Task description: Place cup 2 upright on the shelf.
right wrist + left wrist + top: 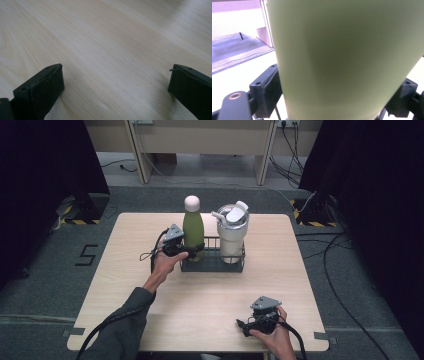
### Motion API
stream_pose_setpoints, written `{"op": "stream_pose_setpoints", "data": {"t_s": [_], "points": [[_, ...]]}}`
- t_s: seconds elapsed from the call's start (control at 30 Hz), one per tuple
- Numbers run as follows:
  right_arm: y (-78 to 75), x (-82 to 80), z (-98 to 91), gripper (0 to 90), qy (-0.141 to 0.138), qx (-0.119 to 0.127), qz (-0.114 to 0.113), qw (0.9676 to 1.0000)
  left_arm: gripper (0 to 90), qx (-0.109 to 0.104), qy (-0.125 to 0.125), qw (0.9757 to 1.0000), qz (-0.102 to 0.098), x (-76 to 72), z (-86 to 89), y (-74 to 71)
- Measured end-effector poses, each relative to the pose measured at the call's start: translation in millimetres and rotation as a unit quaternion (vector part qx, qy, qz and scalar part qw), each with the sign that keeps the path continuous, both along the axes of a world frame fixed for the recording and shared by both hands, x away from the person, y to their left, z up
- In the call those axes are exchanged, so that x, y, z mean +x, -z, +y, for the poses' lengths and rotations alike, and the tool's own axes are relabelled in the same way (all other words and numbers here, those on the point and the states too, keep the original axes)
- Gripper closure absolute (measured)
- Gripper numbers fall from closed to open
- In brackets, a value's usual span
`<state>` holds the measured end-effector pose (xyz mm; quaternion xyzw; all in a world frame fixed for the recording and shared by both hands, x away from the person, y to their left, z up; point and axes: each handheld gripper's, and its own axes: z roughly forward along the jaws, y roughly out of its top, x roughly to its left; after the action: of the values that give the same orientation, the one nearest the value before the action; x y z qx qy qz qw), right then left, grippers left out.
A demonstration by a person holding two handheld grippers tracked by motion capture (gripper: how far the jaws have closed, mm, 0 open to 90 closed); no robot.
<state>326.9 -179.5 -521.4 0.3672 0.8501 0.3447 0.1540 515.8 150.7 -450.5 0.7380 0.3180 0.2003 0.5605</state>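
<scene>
A green bottle (193, 232) with a pale cap stands upright in the left end of a black wire basket (212, 266) at the table's middle back. My left gripper (192, 251) reaches it from the left, one jaw on either side of its lower body. In the left gripper view the bottle (347, 60) fills the space between the jaws, whose pads (270, 82) lie right beside its sides without clearly pressing; the gripper (337, 87) reads as open. My right gripper (242, 326) rests near the table's front right, and in its own view the gripper (116, 82) stands wide open over bare wood.
A white tumbler (232, 237) with lid and straw stands in the basket's right end, close beside the bottle. The light wooden table (125, 285) has free room at the left and front. Cables and dark curtains lie on the floor around it.
</scene>
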Motion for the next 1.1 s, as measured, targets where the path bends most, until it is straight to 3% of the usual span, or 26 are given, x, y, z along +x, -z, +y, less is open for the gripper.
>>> {"op": "stream_pose_setpoints", "data": {"t_s": [0.2, 0.47, 1.1], "points": [[0.0, 0.0, 0.0, 0.4, 0.000, 0.000, 0.000, 1.0000, 14.8, 0.003, -0.001, 1.0000, -0.001, -1.7, 0.6, -2.5], [0.0, 0.0, 0.0, 0.4, 0.000, 0.000, 0.000, 1.0000, 14.8, -0.011, -0.001, 0.9999, 0.009, -6.9, 4.5, -6.1], [0.0, 0.0, -0.1, 0.4, 0.000, -0.001, 0.000, 1.0000, 14.8, -0.002, 0.008, 0.9998, 0.018, -16.3, 17.9, -11.7]]}}
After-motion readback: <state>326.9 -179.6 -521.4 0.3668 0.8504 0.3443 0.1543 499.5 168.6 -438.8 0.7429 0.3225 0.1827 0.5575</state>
